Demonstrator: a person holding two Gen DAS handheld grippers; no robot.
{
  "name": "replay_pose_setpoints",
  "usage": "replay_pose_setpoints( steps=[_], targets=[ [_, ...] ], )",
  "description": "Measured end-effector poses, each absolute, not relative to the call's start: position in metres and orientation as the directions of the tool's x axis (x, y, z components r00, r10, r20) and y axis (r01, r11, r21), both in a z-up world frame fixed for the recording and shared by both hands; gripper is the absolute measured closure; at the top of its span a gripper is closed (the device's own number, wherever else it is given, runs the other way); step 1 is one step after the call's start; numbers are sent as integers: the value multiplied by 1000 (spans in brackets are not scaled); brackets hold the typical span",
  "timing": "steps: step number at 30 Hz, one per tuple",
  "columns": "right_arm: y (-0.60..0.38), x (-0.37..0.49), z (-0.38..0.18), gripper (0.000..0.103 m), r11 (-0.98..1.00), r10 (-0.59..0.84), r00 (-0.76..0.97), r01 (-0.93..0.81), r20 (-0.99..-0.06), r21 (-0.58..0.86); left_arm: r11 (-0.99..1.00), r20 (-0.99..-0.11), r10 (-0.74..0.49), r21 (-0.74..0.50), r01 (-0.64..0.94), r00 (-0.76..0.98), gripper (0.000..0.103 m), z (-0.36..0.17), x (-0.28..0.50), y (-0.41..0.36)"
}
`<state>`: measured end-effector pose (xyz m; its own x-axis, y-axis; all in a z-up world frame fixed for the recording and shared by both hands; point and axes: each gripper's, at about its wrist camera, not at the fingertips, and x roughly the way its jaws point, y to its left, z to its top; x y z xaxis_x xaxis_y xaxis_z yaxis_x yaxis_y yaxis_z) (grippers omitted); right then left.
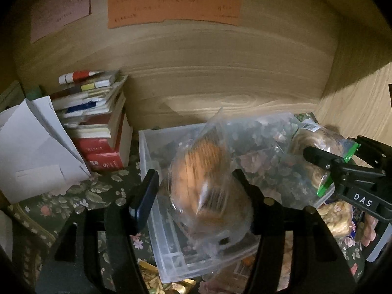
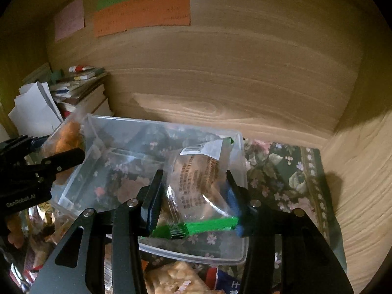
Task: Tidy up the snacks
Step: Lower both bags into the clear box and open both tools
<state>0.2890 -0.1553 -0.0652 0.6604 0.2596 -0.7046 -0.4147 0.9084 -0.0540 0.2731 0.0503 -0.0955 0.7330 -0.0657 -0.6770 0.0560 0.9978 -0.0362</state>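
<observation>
At the far left a sheaf of white papers [image 1: 36, 152] leans against a stack of books [image 1: 98, 120] on the floral cloth [image 1: 98, 191] that covers the table. Just right of the books stands a clear plastic bin [image 1: 147, 161], backed by a wooden wall with an orange note [image 1: 171, 7] stuck on it. The left gripper [image 1: 196, 191] hangs over the bin's left part, its fingers partly apart with a clear bag of orange-brown cakes [image 1: 203, 171] between them; the bag is blurred, and I cannot tell whether the pads press on it. Further right, the right gripper [image 2: 193, 196] holds its fingers narrowly around a green-edged packet of pastry [image 2: 198, 178], both pads touching its sides, above the bin's right part. More wrapped snacks [image 2: 171, 279] lie on the cloth in front of the bin.
</observation>
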Motion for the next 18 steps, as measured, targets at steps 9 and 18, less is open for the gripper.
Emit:
replay_pose_setpoints(
  steps=[9, 18],
  targets=[
    [-161, 268, -45, 41, 912, 265, 721, -403, -641, -77, 998, -628, -60, -31, 52, 776, 26, -75, 249, 51],
    [-179, 219, -14, 35, 909, 310, 770, -412, -558, -64, 999, -553, -46, -20, 41, 832, 17, -46, 196, 56]
  ],
)
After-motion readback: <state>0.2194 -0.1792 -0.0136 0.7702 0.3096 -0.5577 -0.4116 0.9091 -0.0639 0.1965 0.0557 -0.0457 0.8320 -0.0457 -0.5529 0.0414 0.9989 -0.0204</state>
